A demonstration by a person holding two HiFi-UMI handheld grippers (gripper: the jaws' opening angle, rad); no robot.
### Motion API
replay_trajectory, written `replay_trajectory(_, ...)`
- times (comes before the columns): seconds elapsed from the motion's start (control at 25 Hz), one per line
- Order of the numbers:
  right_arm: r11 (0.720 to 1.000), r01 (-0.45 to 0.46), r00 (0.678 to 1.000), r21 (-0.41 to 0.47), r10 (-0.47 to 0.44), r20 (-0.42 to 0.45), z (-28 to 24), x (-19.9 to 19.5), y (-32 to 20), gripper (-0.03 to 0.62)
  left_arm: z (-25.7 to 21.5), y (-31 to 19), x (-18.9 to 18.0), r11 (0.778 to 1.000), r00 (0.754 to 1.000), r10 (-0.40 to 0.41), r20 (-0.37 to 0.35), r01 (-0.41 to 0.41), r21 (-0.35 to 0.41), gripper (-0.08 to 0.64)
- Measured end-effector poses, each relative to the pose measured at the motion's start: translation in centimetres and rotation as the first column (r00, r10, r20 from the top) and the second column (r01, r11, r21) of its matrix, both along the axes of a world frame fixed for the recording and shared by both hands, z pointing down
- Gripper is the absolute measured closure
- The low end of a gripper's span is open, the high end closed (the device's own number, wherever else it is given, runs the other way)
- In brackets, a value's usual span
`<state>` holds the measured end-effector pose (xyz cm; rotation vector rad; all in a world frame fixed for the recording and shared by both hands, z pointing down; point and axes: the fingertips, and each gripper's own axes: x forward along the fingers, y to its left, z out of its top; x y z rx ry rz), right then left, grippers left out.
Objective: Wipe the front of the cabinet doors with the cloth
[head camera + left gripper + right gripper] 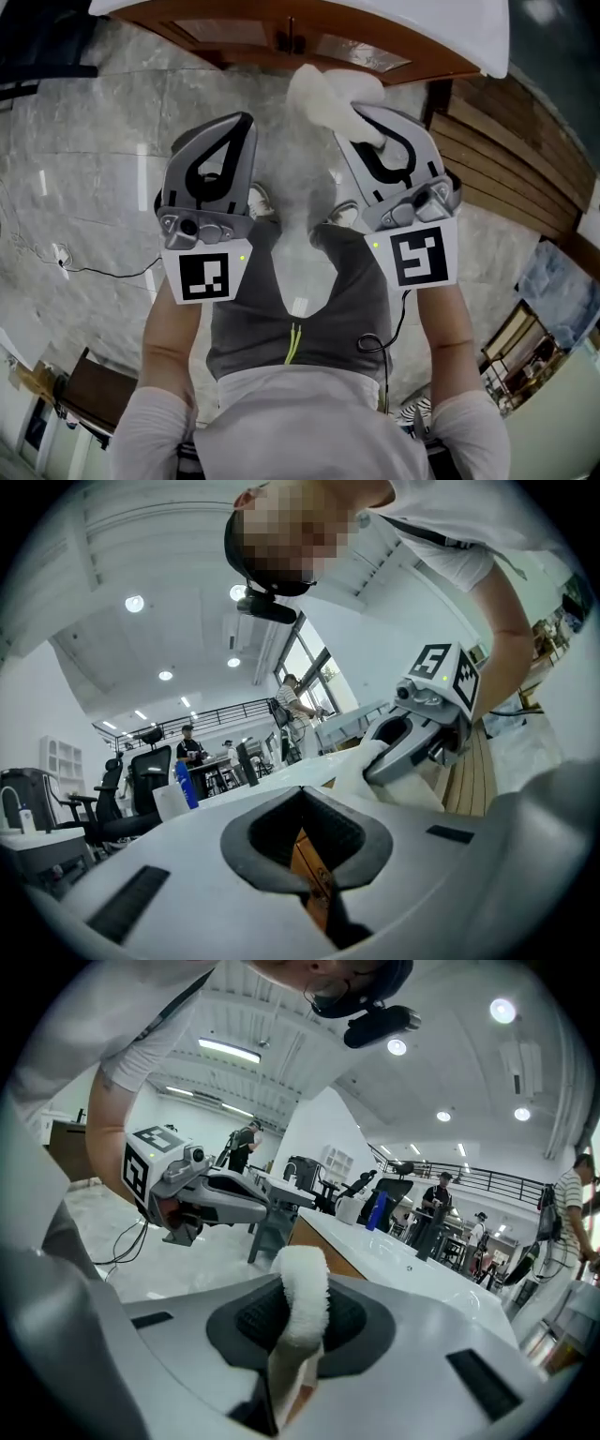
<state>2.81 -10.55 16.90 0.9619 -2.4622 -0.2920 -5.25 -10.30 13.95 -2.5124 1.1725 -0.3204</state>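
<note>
On the left of the head view the floor (75, 141) runs out of frame, with a thin cable across it whose ends I can't trace. My left tool (242, 127) is clenched on nothing. In its own view the pads meet, and through the slit between them I get only a sliver of brown door and what looks like a small handle. The marker (204, 277) on its cube is a black-and-white square pattern, not words.

The cabinet (234, 45) sits at the top of the head view, cut off by the frame, so only a strip of its doors shows under the white tabletop (450, 28).

The cloth (323, 94), white and fluffy, is pinched in my right tool (370, 127). Its free end sticks out past the tips toward the doors, and I can't tell whether it touches them. In the right gripper view the cloth's lower end disappears between the pads. A blue bottle (377, 1211) stands far down the tabletop, its label too small to read.

The right cube's marker (422, 258) is also only a pattern. Wooden slats (506, 159) fill the right edge, partly cut off.
</note>
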Motion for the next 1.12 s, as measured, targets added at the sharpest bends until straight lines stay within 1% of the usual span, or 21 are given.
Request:
replay_trajectory(0.12,1.0,0.009,1.0,0.024,-0.009,-0.008,3.2,0.2,-1.1,0.517,3.7,-0.7,0.7,1.0,1.0,0.004,0.01,-0.005,0.018,0.541)
replay_trajectory(0.28,0.998,0.019,1.0,0.052,-0.019,0.001,6.0,0.6,-2.4,0.517,7.4,-1.7,1.3,0.999,1.0,0.0,0.02,-0.001,0.032,0.541)
replay_trajectory(0.4,0.998,0.018,1.0,0.066,-0.018,-0.003,7.8,1.0,-3.2,0.517,9.2,-3.1,1.7,0.999,1.0,-0.006,0.009,0.005,0.042,0.541)
replay_trajectory(0.52,0.997,0.022,1.0,0.079,-0.022,-0.005,9.5,0.8,-4.0,0.517,10.7,-5.0,1.4,0.998,1.0,-0.012,0.015,0.011,0.063,0.541)
replay_trajectory(0.68,0.994,0.017,1.0,0.11,-0.018,0.009,10.9,0.3,-5.7,0.517,12.3,-7.2,1.4,0.997,1.0,-0.019,0.005,0.018,0.081,0.541)
replay_trajectory(0.88,0.986,0.037,0.999,0.163,-0.038,0.001,12.9,-0.9,-7.8,0.517,14.6,-9.2,1.2,0.99,1.0,-0.015,-0.001,0.015,0.142,0.541)
replay_trajectory(1.04,0.977,0.049,0.998,0.206,-0.053,0.014,14.3,-1.6,-8.6,0.517,16.9,-9.9,0.8,0.981,1.0,-0.013,0.022,0.008,0.192,0.541)
replay_trajectory(1.12,0.969,0.055,0.998,0.24,-0.061,0.017,14.6,-1.8,-9.3,0.517,17.7,-10.5,0.5,0.975,1.0,-0.009,0.025,0.004,0.223,0.541)
